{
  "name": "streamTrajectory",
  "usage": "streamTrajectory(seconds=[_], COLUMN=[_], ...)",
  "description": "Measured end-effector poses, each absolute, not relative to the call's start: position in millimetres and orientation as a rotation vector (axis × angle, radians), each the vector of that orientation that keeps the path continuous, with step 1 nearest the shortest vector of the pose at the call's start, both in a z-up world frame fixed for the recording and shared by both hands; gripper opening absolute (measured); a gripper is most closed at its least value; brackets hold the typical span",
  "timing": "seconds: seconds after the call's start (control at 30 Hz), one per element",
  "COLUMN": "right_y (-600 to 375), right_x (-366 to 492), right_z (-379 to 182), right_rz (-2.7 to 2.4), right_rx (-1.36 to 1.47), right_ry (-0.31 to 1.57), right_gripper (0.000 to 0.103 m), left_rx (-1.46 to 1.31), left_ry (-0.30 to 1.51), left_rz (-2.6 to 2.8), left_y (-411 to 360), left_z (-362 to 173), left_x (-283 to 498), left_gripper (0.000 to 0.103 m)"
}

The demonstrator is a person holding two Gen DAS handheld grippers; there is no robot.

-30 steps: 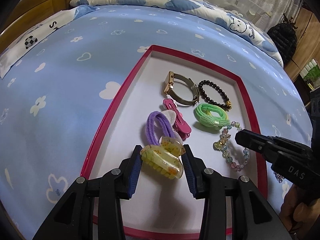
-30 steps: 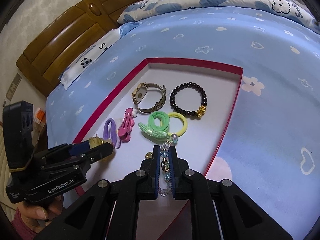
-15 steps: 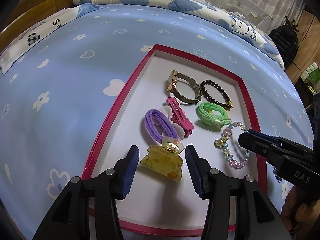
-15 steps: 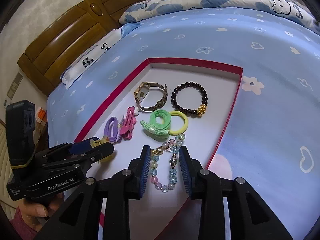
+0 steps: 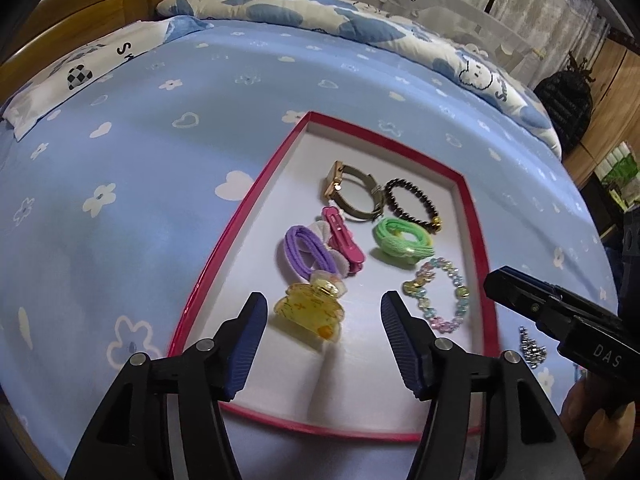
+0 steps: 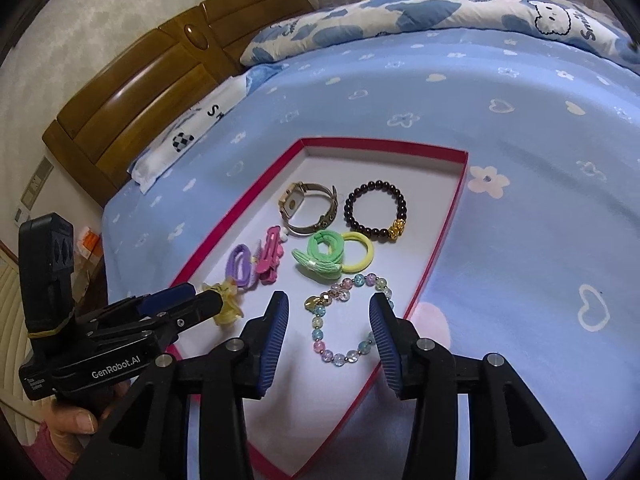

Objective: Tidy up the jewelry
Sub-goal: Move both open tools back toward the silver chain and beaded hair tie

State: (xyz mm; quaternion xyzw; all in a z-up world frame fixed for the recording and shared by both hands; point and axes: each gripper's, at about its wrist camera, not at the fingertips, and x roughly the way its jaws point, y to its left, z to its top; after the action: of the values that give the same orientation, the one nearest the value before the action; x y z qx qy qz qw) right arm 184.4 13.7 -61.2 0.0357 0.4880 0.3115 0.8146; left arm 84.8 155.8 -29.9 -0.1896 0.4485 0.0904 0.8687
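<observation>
A red-rimmed white tray (image 5: pixel 240 224) (image 6: pixel 448 236) lies on the blue bedsheet. In it lie a yellow hair claw (image 5: pixel 310 310) (image 6: pixel 228 306), a purple hair tie (image 5: pixel 306 254), a pink clip (image 5: pixel 342 238), a green hair tie (image 5: pixel 400 242), a watch (image 5: pixel 352 194), a dark bead bracelet (image 5: pixel 412 204) and a pastel bead bracelet (image 5: pixel 440 294) (image 6: pixel 348 320). My left gripper (image 5: pixel 322 320) is open, just behind the claw. My right gripper (image 6: pixel 328 322) is open, its fingers astride the pastel bracelet.
A small silver chain (image 5: pixel 532 346) lies on the sheet right of the tray, below the right gripper's fingers. Pillows (image 5: pixel 360 20) and a wooden headboard (image 6: pixel 160 88) lie beyond. A dark bag (image 5: pixel 566 108) stands at the far right.
My left gripper let go of the yellow claw and my right gripper let go of the pastel bracelet. Both opened wide and drew back a little. Both items now rest in the tray.
</observation>
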Motion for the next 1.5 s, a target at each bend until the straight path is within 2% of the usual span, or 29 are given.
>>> streamTrajectory(seconds=[0.57,0.77,0.9,1.5], right_y=[-81.0,-120.6,-149.3,-260.1], right_x=[130.4,113.9,101.6,67.7], right_z=[-15.2,-6.0,-2.6,-2.0], right_rz=[0.543,0.468,0.414,0.186], right_rx=[0.164,0.172,0.189,0.259], right_ry=[0.928,0.900,0.884,0.844], right_gripper=[0.047,0.047,0.051,0.052], left_rx=[-0.420,-0.394,-0.373,-0.246], left_ry=[0.880,0.890,0.894,0.950], left_rz=[0.052,-0.003,-0.026,-0.146], left_y=[107.2,85.9,72.9,-1.5], left_z=[14.3,18.1,18.8,7.7], left_x=[48.7,49.5,53.5,81.6], left_gripper=[0.068,0.068,0.070,0.071])
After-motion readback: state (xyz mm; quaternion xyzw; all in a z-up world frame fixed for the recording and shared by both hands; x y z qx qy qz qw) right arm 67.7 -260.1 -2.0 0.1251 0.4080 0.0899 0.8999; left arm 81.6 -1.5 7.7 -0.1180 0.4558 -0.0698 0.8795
